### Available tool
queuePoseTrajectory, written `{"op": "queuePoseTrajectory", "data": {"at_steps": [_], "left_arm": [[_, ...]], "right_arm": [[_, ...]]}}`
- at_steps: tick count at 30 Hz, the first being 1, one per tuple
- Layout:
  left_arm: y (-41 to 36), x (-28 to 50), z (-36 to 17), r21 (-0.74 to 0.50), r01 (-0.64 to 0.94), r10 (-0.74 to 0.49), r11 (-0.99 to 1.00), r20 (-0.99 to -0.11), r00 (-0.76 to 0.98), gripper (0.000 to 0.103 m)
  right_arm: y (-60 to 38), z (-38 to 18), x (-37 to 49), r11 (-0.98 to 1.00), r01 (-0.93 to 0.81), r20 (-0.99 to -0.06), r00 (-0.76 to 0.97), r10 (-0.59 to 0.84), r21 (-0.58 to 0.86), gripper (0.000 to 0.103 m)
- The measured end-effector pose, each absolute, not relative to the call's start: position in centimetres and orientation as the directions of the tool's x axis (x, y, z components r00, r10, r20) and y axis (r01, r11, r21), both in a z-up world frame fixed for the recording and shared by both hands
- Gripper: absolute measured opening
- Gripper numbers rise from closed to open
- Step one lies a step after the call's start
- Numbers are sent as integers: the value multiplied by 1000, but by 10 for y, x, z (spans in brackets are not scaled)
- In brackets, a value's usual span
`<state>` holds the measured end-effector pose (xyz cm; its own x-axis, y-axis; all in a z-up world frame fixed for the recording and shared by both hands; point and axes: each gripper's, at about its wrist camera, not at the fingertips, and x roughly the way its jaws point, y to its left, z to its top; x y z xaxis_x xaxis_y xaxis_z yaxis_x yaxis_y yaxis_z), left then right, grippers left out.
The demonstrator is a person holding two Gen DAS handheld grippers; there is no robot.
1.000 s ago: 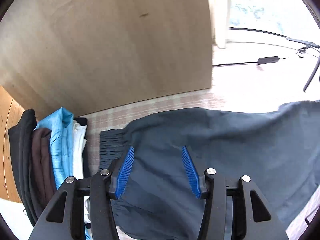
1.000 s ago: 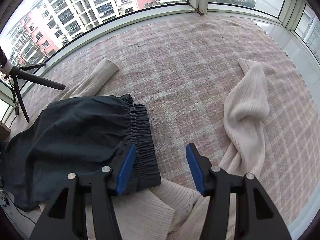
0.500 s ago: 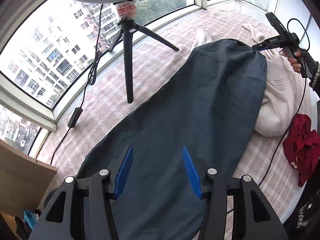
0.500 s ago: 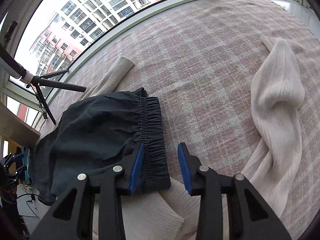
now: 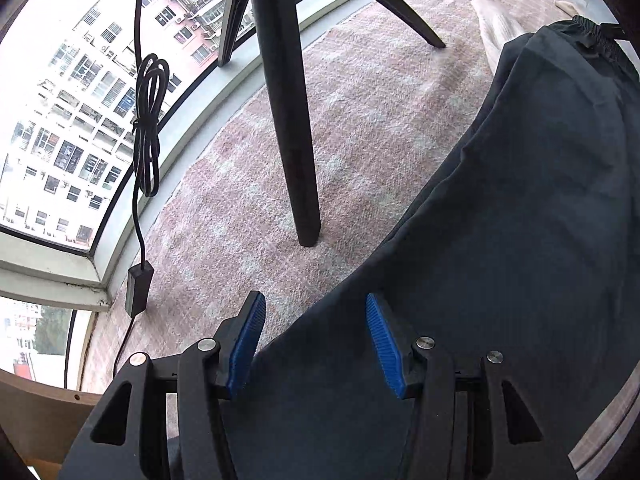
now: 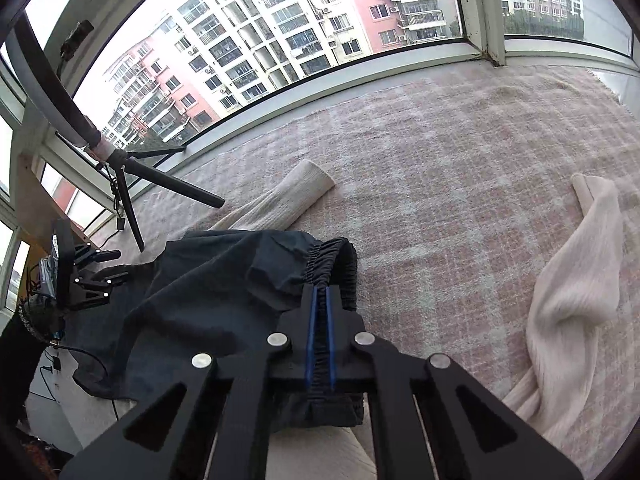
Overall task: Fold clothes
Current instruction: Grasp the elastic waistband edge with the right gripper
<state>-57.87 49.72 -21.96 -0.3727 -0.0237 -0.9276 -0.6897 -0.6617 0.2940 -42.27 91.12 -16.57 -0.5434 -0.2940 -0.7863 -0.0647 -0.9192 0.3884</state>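
Dark navy trousers [image 5: 520, 240] lie stretched along the pink checked blanket [image 5: 360, 112]. My left gripper [image 5: 316, 340] is open, low over the trousers' left edge near the leg end, with cloth between and under its blue pads. In the right wrist view my right gripper [image 6: 320, 300] is shut on the trousers' elastic waistband [image 6: 336, 264], which is lifted and bunched. The left gripper also shows far off in the right wrist view [image 6: 86, 280].
A black tripod leg [image 5: 292, 120] stands on the blanket just ahead of my left gripper, with a hanging cable and adapter [image 5: 138, 288] by the window sill. A cream knit sweater [image 6: 572, 292] lies partly under the trousers, its sleeve [image 6: 292, 196] beyond the waistband.
My right gripper closed on the waistband and lifted it. My left gripper swung from the clothes pile along the trousers and dropped low beside the tripod leg, still open.
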Motion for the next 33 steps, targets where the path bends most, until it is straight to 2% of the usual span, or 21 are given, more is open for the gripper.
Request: {"op": "queuePoseTrajectory", "data": {"at_steps": [4,7,13,24,27,28,29,30,33], "left_arm": [[485,-581,-219,250,-683,6,-686,-937,-349,50],[474,-576,-212,292,-675,-11,-678,-922,-387,43],[442,-569,-200,301,-675,-5,-674,-915,-403,52],[451,-571,-207,330,-728,-1,-601,-911,-412,52],[457,-568,-208,265,-777,42,-571,-936,-349,51],[458,-568,-209,254,-785,37,-565,-942,-332,38],[459,-568,-212,249,-789,27,-561,-948,-318,15],[459,-568,-214,244,-794,16,-557,-953,-304,7],[457,-568,-210,219,-796,32,-565,-957,-287,4]], "right_arm": [[888,-168,-431,-909,9,-778,-513,-362,417,5],[875,-185,-440,-923,12,-810,-475,-343,384,5],[890,-199,-438,-935,-55,-844,-451,-289,350,5],[910,-207,-437,-934,-116,-878,-396,-269,339,12],[914,-207,-435,-925,-126,-872,-399,-284,358,12],[915,-207,-434,-922,-129,-870,-400,-288,365,12],[915,-207,-433,-924,-130,-872,-401,-282,359,12],[914,-207,-433,-926,-128,-873,-401,-279,355,12],[912,-205,-432,-929,-124,-872,-407,-272,348,12]]}}
